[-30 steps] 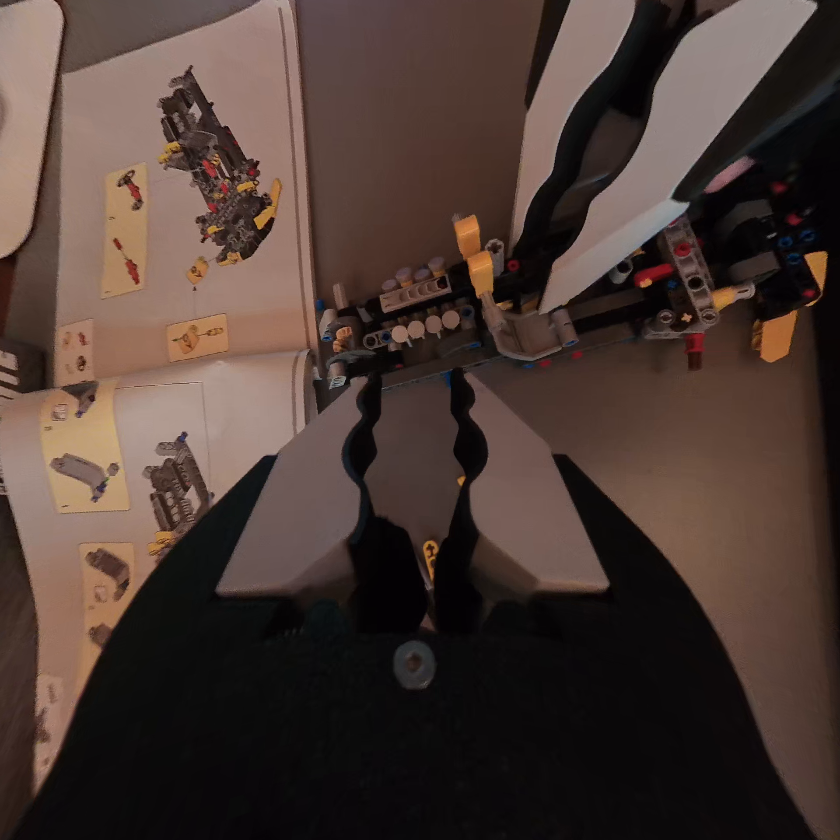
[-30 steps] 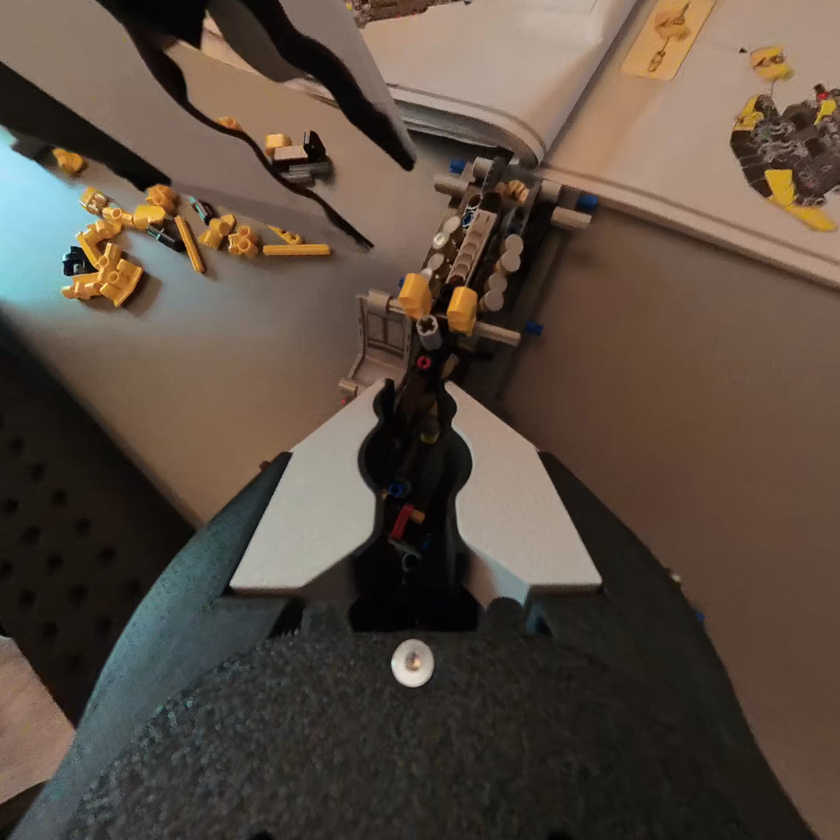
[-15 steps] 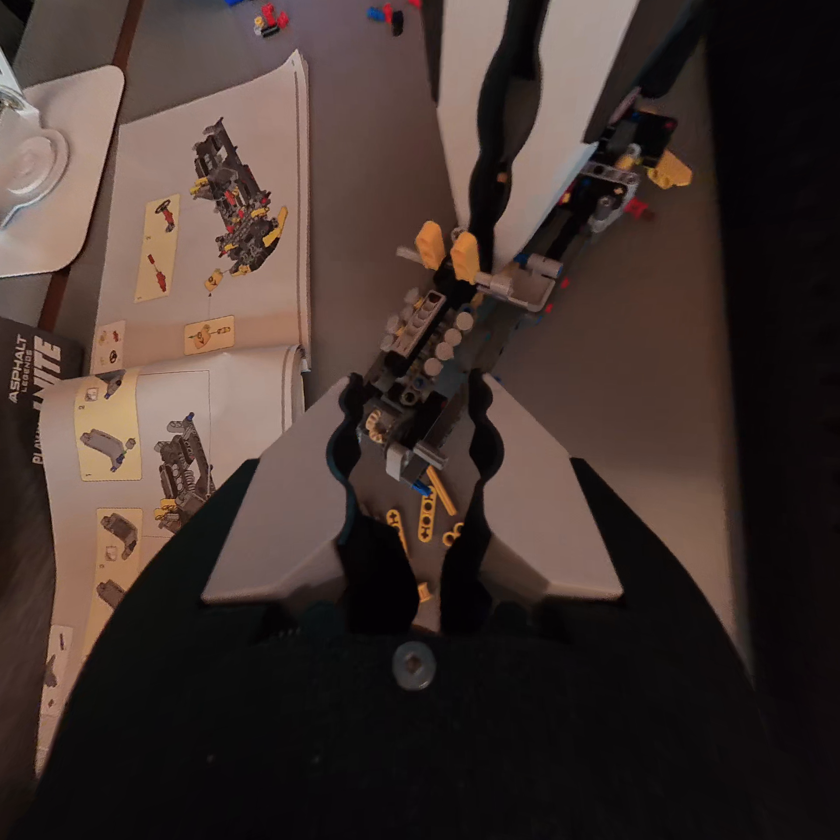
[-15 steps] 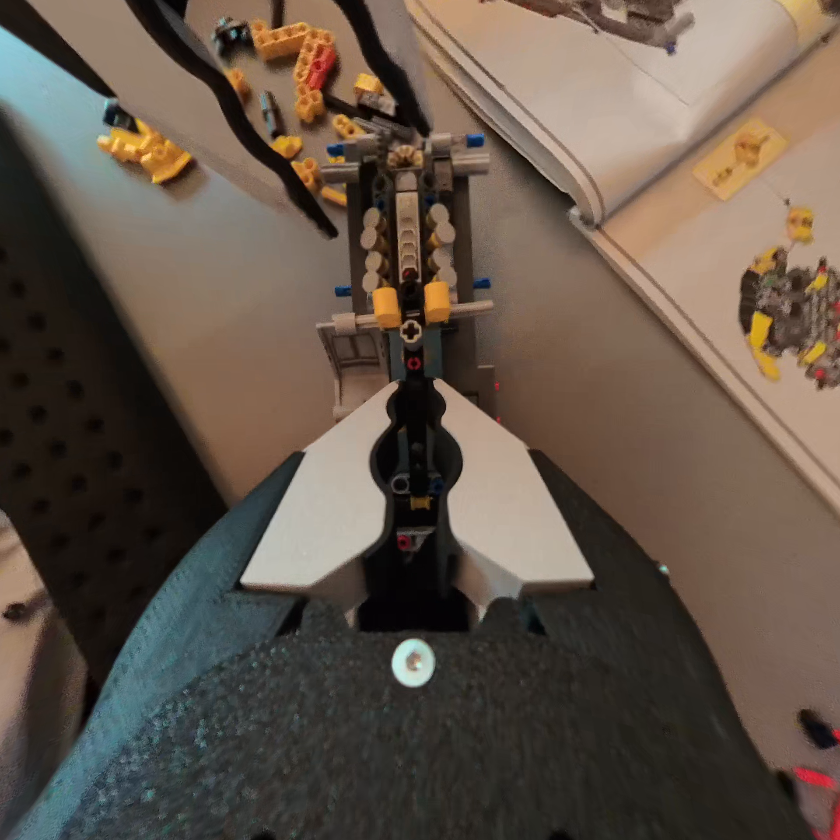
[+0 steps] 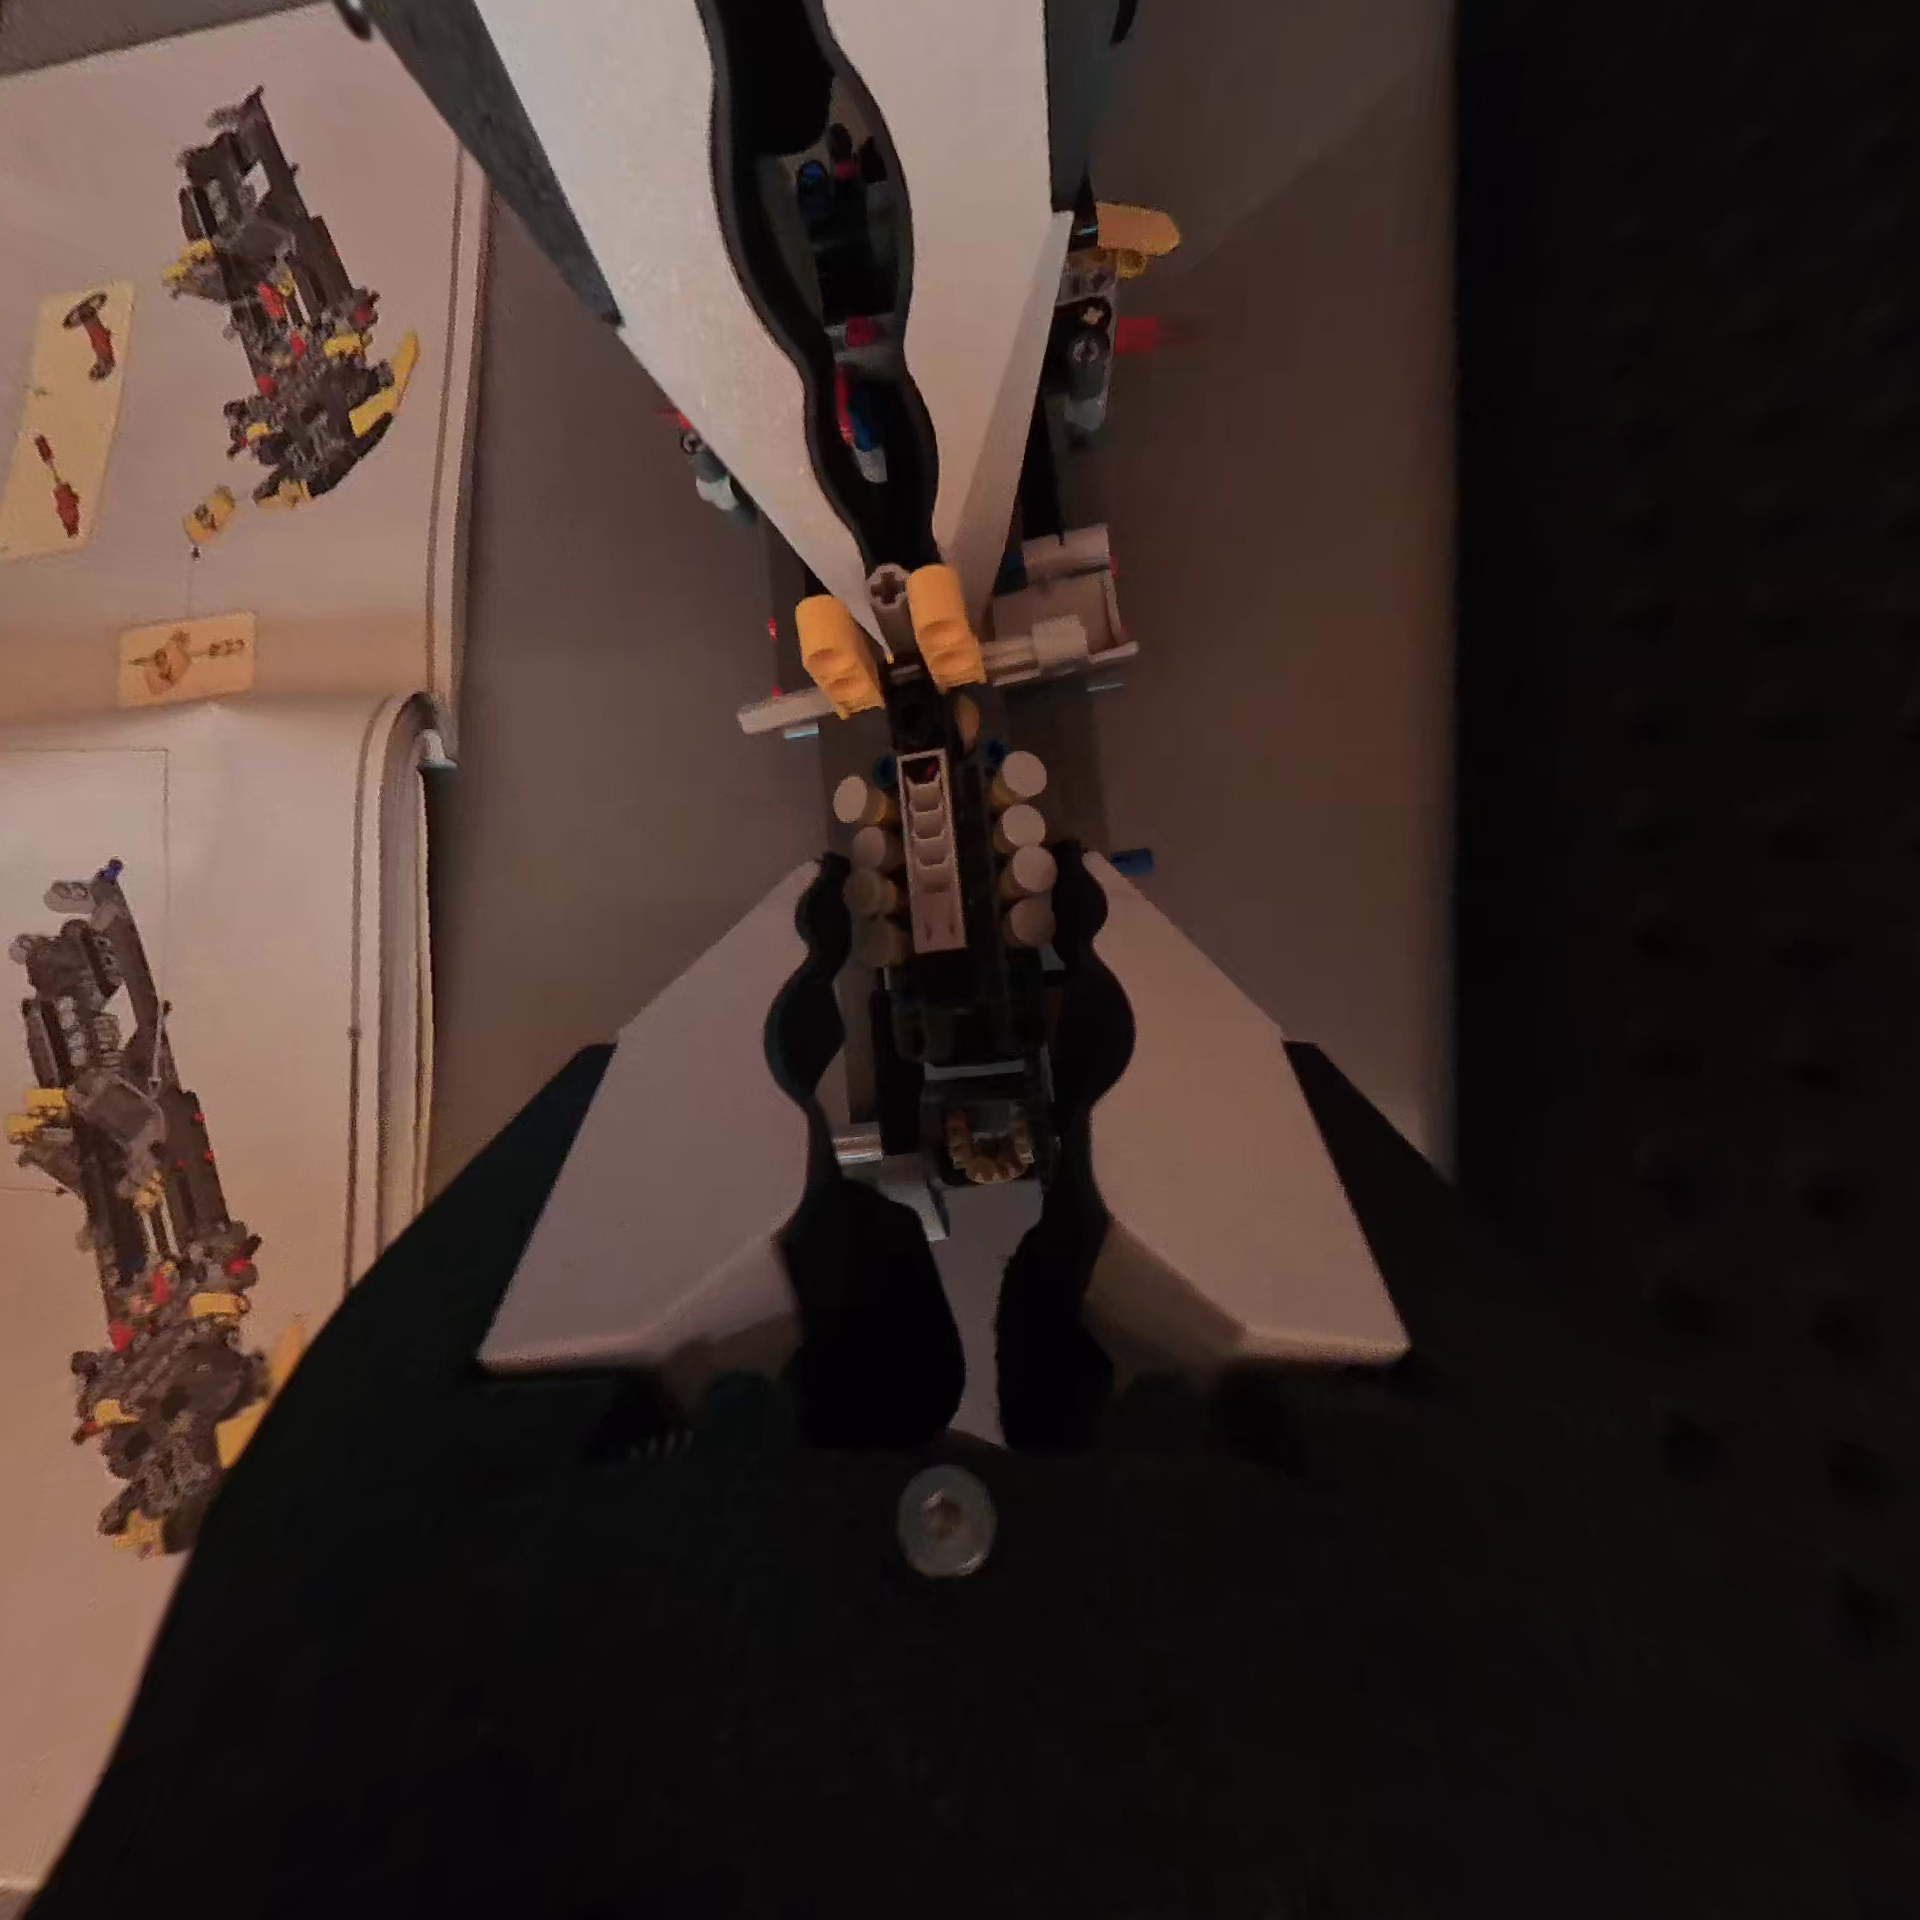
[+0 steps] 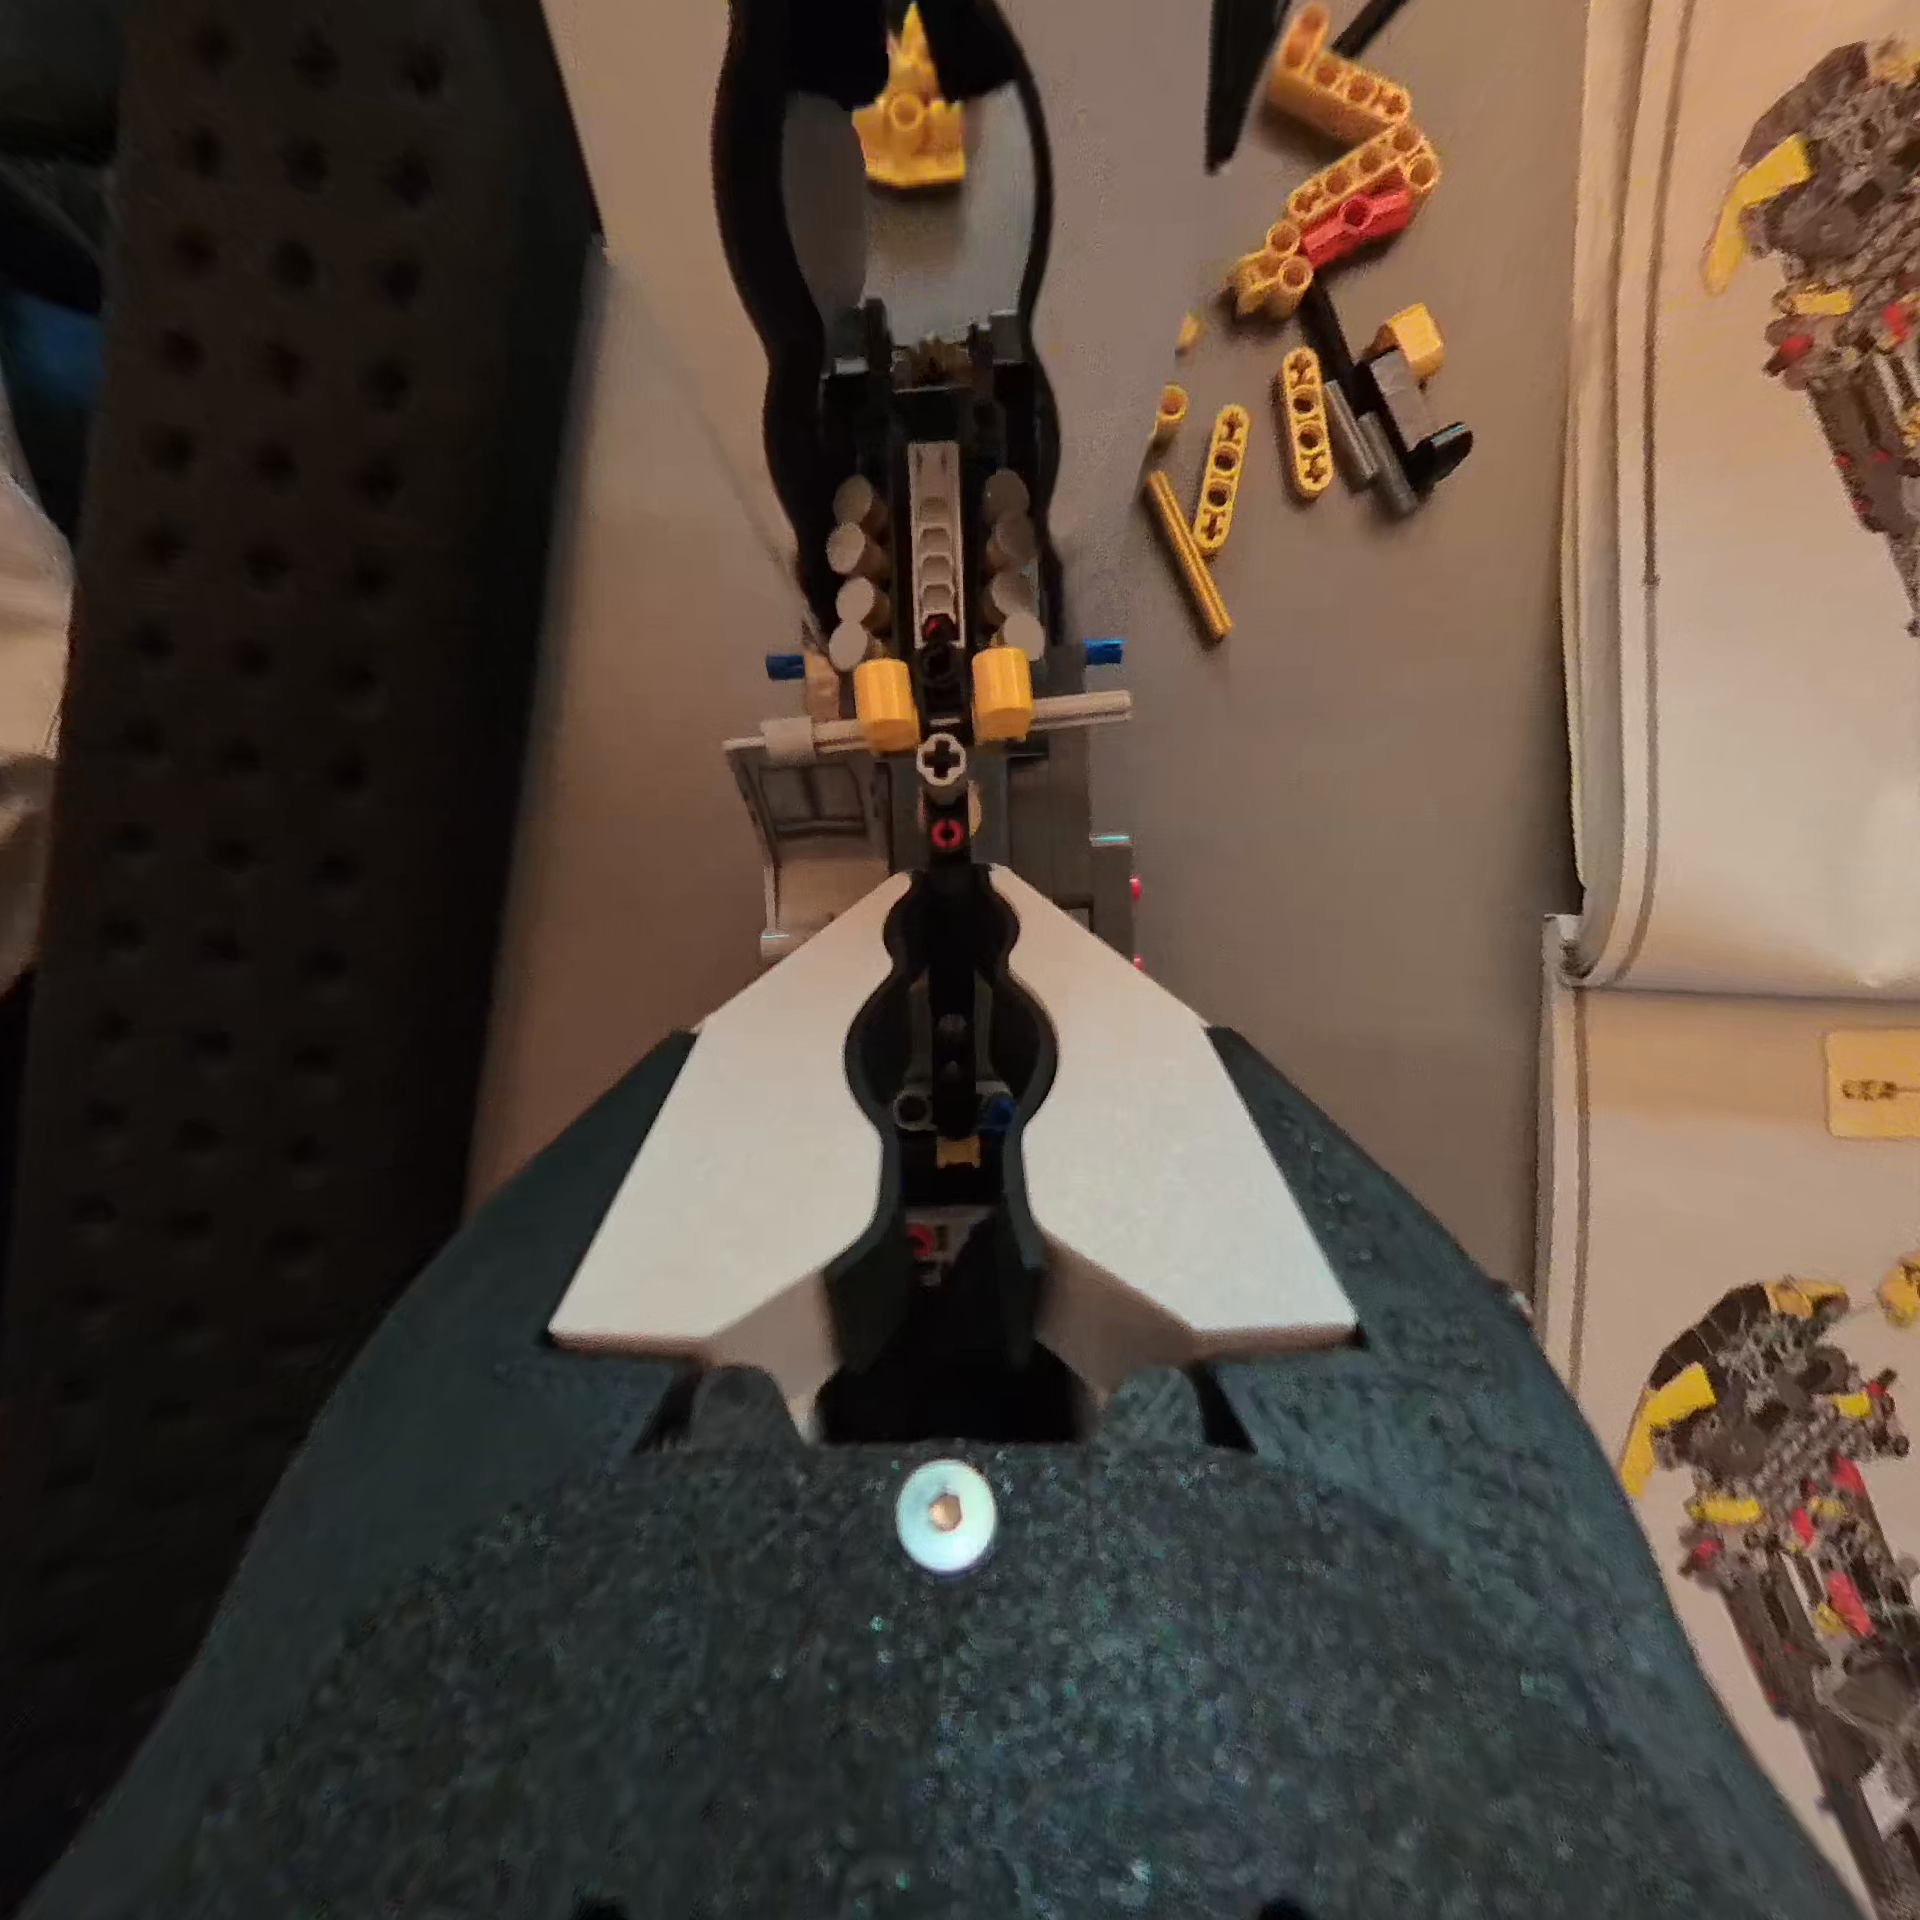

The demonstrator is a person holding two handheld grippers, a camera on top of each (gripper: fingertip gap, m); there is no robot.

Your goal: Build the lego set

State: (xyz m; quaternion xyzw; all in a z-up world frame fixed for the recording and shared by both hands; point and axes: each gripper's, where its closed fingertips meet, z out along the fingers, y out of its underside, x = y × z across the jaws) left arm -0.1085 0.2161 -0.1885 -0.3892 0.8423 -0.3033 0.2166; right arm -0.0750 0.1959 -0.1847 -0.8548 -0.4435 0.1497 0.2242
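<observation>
Left wrist view: my left gripper [image 5: 948,883] reaches up from the lower middle of the frame, and its fingers [image 5: 717,1029] straddle the near end of the lego model [image 5: 935,862]. The jaws stand fairly wide with the model's black frame and its rows of pale round pegs between them; I cannot tell whether the pads actually press its sides (the left pad seems to stand off a little). The model runs straight up the centre of the frame over the grey table [image 5: 623,623]. From the top of the frame my right gripper [image 5: 894,540] comes down and is clamped on the far half, just above two yellow connectors [image 5: 831,655]. The open instruction booklet [image 5: 208,727] fills the left edge.

Right wrist view: my right gripper [image 6: 951,894] rises from the bottom middle, jaws nearly together and gripping the narrow black spine of the lego model [image 6: 940,665], which extends away up the centre. At the top centre my left gripper [image 6: 935,623] brackets the model's far end. Loose yellow pieces [image 6: 1299,436] lie scattered on the table at upper right (a red one sits among them), and a separate yellow piece [image 6: 906,135] lies at top centre. The booklet [image 6: 1714,727] lines the right edge; a dark perforated surface [image 6: 270,623] covers the left.
</observation>
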